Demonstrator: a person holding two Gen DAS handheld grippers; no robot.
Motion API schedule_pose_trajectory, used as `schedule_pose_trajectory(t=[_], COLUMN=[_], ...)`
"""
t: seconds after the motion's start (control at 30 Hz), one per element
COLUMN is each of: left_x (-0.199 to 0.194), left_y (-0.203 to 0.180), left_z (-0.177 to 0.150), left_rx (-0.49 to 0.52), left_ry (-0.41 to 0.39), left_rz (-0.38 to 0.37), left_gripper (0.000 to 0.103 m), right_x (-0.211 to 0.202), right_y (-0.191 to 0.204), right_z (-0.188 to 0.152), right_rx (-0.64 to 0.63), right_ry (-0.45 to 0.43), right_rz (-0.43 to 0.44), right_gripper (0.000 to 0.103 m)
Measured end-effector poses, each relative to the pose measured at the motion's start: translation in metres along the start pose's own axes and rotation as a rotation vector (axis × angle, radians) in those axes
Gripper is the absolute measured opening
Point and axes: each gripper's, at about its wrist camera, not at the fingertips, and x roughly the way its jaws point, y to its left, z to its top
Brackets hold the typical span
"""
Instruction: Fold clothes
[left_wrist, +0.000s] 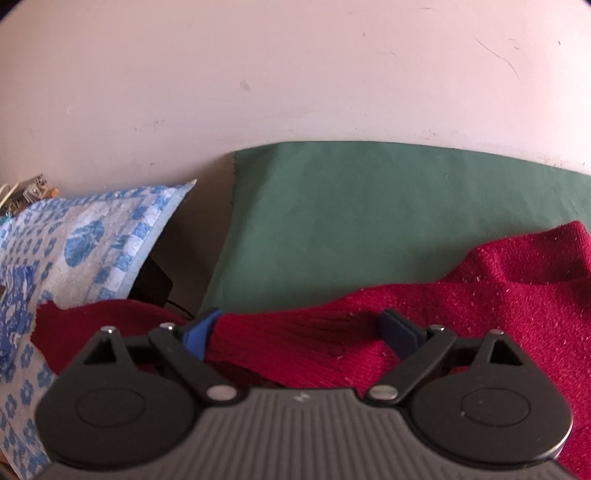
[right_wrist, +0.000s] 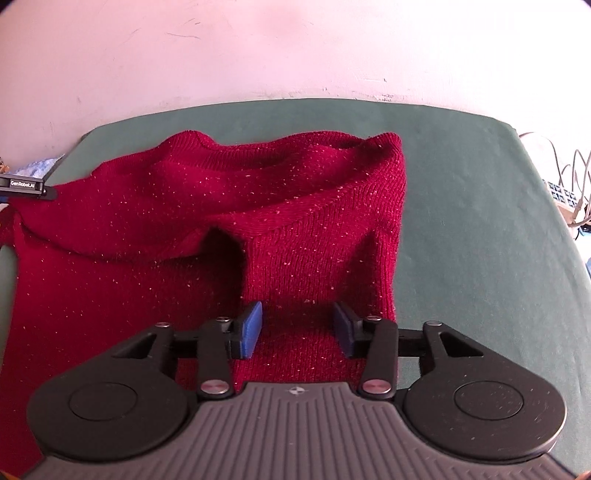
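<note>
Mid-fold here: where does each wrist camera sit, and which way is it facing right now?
Left wrist: on the left gripper, angled down toward the wall; jaws wide over a red sweater edge, patterned pillow at left.
Right wrist: on the right gripper, angled down toward the wall; jaws apart over the sweater's folded part on the green sheet.
Shared: sweater, sheet, wall; the left gripper's tip shows in the right view.

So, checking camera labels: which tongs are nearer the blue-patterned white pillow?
Left. The left tongs sit beside the blue-patterned white pillow; the right tongs are farther across the red knitted sweater.
</note>
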Motion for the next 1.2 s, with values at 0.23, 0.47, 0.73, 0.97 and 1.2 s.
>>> schedule_pose_trajectory(t=[0.23, 0.47, 0.73, 0.97, 1.2], left_x=[-0.002, -0.006, -0.013, -0.023, -0.020], left_y=[0.000, 0.000, 0.012, 0.032, 0.049], left_z=[-0.002, -0.001, 0.006, 0.011, 0.008], left_rx=[0.005, 0.025, 0.011, -0.052, -0.054], left_ry=[-0.012, -0.031, -0.055, -0.084, -0.051], left_rz=[0.001, 0.036, 0.068, 0.036, -0.026], left_gripper=[0.092, 0.071, 0.011, 0.005, 0.049], right_x=[0.002, 0.002, 0.002, 0.002, 0.003], right_y=[0.007, 0.009, 0.010, 0.012, 0.019], right_z=[-0.003, -0.003, -0.004, -0.006, -0.011], right_rx=[-0.004, -0.001, -0.005, -0.015, -0.051], right_ry=[-0.024, -0.027, -0.035, -0.045, -0.060], right_rz=[-0.027, -0.034, -0.034, -0.031, -0.038], right_gripper=[0.055, 0.057, 0.058, 0.062, 0.068])
